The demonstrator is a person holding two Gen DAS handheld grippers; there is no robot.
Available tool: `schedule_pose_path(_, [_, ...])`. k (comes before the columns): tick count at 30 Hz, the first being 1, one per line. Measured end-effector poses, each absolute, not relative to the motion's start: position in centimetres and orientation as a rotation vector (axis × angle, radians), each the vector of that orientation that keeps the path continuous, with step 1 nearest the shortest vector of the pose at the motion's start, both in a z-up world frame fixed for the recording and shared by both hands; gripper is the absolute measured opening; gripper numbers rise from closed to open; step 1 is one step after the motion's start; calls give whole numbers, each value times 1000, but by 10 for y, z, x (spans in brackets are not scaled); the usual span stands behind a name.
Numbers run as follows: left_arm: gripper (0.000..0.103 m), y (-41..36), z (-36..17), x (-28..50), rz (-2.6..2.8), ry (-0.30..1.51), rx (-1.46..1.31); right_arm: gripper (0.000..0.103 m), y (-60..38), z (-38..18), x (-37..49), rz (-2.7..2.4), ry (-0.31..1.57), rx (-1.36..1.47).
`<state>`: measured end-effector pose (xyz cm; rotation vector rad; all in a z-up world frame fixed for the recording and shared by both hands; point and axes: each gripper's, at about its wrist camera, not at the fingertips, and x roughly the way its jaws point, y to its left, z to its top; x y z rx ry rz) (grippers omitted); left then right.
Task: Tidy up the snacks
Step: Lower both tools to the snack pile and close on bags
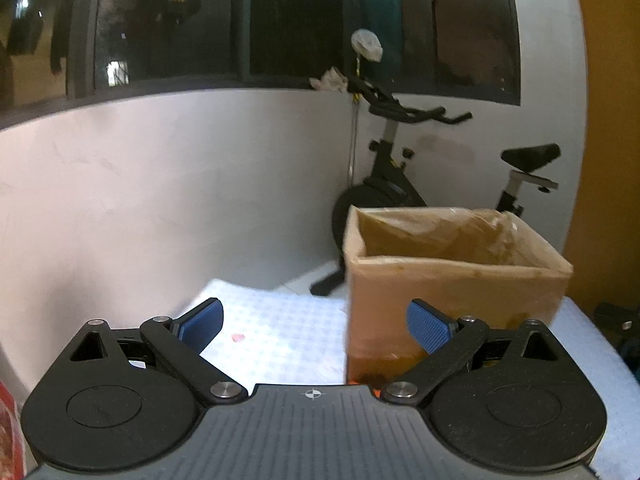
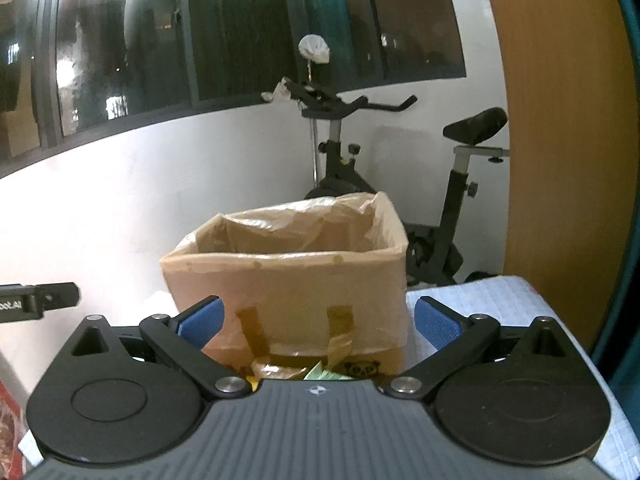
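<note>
Both grippers' jaws wide, holding nothing.
Cardboard box (image 2: 288, 280) near the desk's (image 1: 280, 340) far edge; exercise bike (image 2: 400, 184) beyond.

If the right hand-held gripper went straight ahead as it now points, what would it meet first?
Most likely the front wall of the cardboard box, which stands directly ahead of the open right hand-held gripper; the gap is unclear.
</note>
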<state>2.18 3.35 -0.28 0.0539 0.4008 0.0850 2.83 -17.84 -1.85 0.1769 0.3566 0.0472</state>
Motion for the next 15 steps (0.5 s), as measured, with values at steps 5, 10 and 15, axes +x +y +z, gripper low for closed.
schedule_pose_path(5, [99, 43, -4, 37, 89, 396, 90, 103, -192, -23, 43, 6, 276, 159])
schedule_pose_path(10, [98, 50, -14, 45, 77, 406, 97, 103, -213, -27, 59, 10, 271, 236])
schedule_pose_path(15, [98, 58, -32, 45, 35, 454, 51, 103, -208, -36, 59, 102, 298, 167])
